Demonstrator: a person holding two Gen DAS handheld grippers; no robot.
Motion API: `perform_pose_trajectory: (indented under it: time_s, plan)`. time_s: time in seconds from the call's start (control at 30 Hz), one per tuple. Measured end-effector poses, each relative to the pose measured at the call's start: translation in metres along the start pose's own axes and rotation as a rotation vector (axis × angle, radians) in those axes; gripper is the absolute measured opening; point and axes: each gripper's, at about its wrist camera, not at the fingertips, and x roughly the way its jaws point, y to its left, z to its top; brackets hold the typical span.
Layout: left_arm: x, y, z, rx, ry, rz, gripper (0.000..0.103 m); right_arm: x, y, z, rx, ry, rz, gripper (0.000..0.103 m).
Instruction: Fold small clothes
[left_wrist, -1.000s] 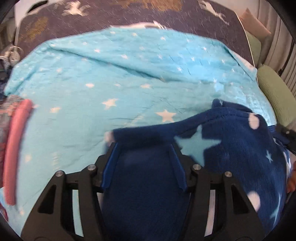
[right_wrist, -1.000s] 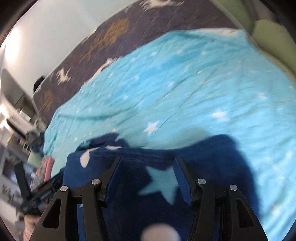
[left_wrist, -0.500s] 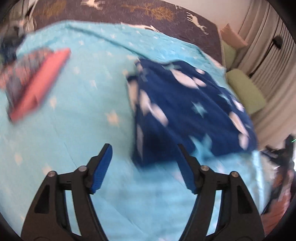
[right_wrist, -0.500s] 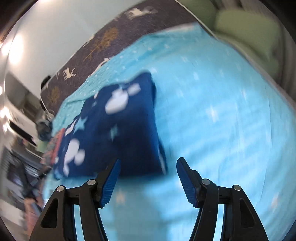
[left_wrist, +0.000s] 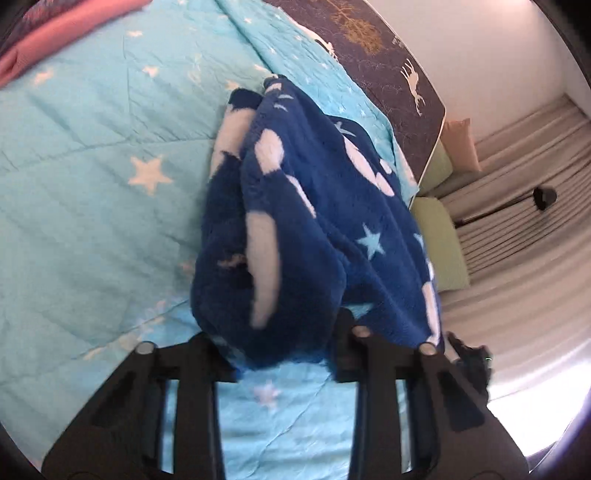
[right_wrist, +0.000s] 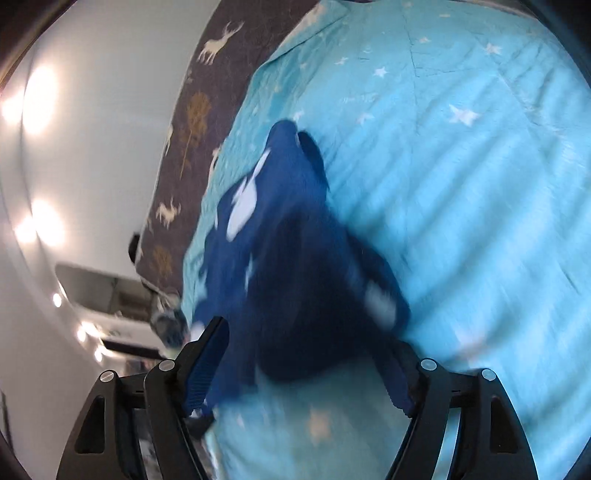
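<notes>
Left gripper (left_wrist: 284, 343) just closing, fingers pinching the navy fleece garment (left_wrist: 317, 221) — right gripper (right_wrist: 299, 365) opening, fingers spread around its blurred edge on the turquoise quilt (left_wrist: 92, 155).

A bed is covered by a light blue quilt (left_wrist: 96, 155) printed with small white stars. A navy fleece garment (left_wrist: 314, 221) with white blotches and pale blue stars lies bunched on the quilt near its middle. A pink-edged folded item (left_wrist: 55, 33) rests on the quilt at its far corner. Beyond the quilt, a dark sheet (left_wrist: 388, 62) with white deer and gold trees shows.
</notes>
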Motion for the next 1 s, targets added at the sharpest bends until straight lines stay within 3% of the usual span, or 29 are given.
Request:
perform_pose_trajectory:
  time_s: [0.07,0.1,0.27,0.43,0.53,0.67,0.77,0.9,0.97,1.0]
  plan:
    - [-0.005,-0.005,0.0,0.002,-0.025,-0.016,0.023,0.013,-0.003,0.012,0.065,0.006,0.0,0.023]
    - [-0.014,-0.007,0.0,0.024,-0.042,-0.019,0.021,0.016,-0.001,0.014,0.084,0.015,0.003,0.014]
    - [-0.064,-0.037,-0.016,0.173,-0.115,-0.036,0.018,-0.021,0.039,-0.003,-0.056,-0.046,0.028,0.012]
    - [-0.133,-0.034,-0.071,0.247,-0.132,-0.092,0.018,-0.075,0.059,-0.048,-0.166,-0.018,0.047,0.012]
    - [-0.152,-0.025,-0.117,0.279,-0.084,-0.064,0.018,-0.107,0.049,-0.088,-0.214,0.002,0.018,0.012]
    - [-0.167,0.008,-0.179,0.239,0.002,-0.013,0.018,-0.134,0.009,-0.142,-0.166,0.033,-0.054,0.012]
    - [-0.169,0.02,-0.199,0.253,0.031,0.038,0.02,-0.14,-0.014,-0.167,-0.134,0.061,-0.097,0.013]
    - [-0.185,0.016,-0.203,0.336,0.0,0.137,0.028,-0.149,-0.014,-0.173,-0.187,0.058,-0.277,0.037]
    - [-0.199,0.007,-0.206,0.401,-0.045,0.173,0.036,-0.161,-0.007,-0.17,-0.209,0.004,-0.334,0.041]
    - [-0.204,0.003,-0.206,0.428,-0.071,0.189,0.046,-0.171,-0.006,-0.171,-0.226,-0.034,-0.357,0.043]
